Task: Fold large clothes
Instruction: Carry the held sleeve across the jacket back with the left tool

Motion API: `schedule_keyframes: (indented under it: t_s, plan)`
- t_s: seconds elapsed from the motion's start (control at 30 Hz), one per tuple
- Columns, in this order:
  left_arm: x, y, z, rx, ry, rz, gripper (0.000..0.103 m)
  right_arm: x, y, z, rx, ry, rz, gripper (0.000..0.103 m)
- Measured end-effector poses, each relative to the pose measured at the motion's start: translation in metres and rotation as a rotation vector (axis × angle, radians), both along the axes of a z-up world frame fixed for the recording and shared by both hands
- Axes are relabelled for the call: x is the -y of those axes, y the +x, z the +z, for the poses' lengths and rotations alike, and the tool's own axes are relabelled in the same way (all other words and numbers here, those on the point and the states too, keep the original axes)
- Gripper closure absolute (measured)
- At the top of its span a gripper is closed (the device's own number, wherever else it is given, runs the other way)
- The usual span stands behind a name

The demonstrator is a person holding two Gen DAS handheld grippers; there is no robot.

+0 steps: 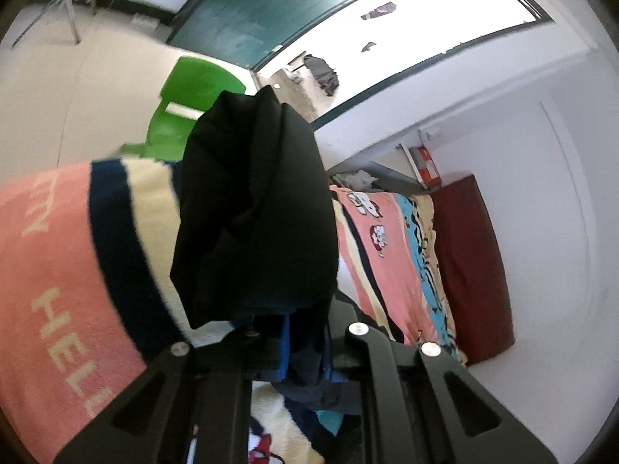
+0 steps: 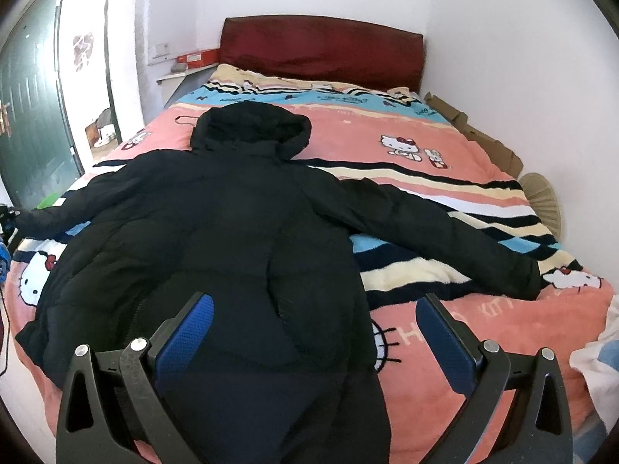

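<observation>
- Pink, blue, cream and dark striped fleece blanket [image 2: 406,143] with cat cartoon prints covers the whole bed [image 2: 603,348]; a dark red headboard [image 2: 321,48] stands at the far end against the white wall.
- The black hooded jacket [image 2: 216,239] lies flat on the blanket, in the left half of the bed as the right wrist view shows it. Its long axis runs from the near edge of the bed toward the headboard, and the hood [image 2: 251,129] points to the headboard.
- The two sleeves are spread to the sides, so the jacket makes a cross form. One sleeve [image 2: 445,228] goes out to the right and its cuff lies near the right border of the bed. The other sleeve goes to the left border.
- The bottom hem of the jacket passes under the right tool [image 2: 315,344] and is cut off by the lower frame, so its end is hidden.
- The right tool is released: its blue pads [image 2: 185,344] stand wide apart above the lower part of the jacket, and nothing is between them.
- The left tool [image 1: 305,348] is clenched on the end of the left sleeve [image 1: 255,208]; the black cloth rises in a thick bundle in front of the camera and hides most of the fingers.
- In the left wrist view a green plastic chair [image 1: 189,108] stands behind the bundle, partly hidden and blurred.
- A red box [image 2: 197,56] lies on the shelf beside the headboard; its label is too small to read.
</observation>
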State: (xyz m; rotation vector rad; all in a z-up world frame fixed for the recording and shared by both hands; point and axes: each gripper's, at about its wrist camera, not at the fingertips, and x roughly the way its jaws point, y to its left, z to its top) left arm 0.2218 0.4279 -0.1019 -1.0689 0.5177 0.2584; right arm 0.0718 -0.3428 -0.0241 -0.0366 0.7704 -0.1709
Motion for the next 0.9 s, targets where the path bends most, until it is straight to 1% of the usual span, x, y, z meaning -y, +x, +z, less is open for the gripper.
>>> schedule_keyframes:
  t_s: [0.13, 0.3, 0.33, 0.43, 0.53, 0.63, 0.73, 0.87, 0.9]
  plan:
    - [0.019, 0.014, 0.029, 0.013, 0.061, -0.047, 0.093, 0.008, 0.000, -0.004, -0.007, 0.011, -0.006, 0.000]
    - [0.056, 0.034, 0.070, 0.024, 0.157, -0.118, 0.093, 0.022, -0.002, -0.008, 0.004, 0.040, -0.012, 0.000]
    - [0.069, 0.039, 0.081, 0.029, 0.184, -0.140, 0.093, 0.025, -0.002, -0.008, 0.005, 0.047, -0.014, 0.000]
    - [0.101, 0.053, 0.104, 0.049, 0.235, -0.199, 0.094, 0.035, -0.002, -0.010, 0.011, 0.062, -0.023, 0.000]
    - [0.134, 0.064, 0.121, 0.070, 0.274, -0.252, 0.094, 0.044, -0.004, -0.011, 0.020, 0.082, -0.033, 0.000]
    - [0.177, 0.079, 0.141, 0.098, 0.315, -0.321, 0.094, 0.053, -0.005, -0.012, 0.025, 0.094, -0.039, 0.000]
    - [0.231, 0.089, 0.158, 0.128, 0.354, -0.405, 0.094, 0.062, -0.006, -0.013, 0.028, 0.099, -0.051, 0.000]
    - [0.296, 0.106, 0.170, 0.147, 0.391, -0.507, 0.094, 0.075, -0.008, -0.013, 0.042, 0.113, -0.075, 0.000]
    - [0.319, 0.111, 0.171, 0.151, 0.400, -0.543, 0.094, 0.079, -0.009, -0.013, 0.046, 0.117, -0.084, 0.000]
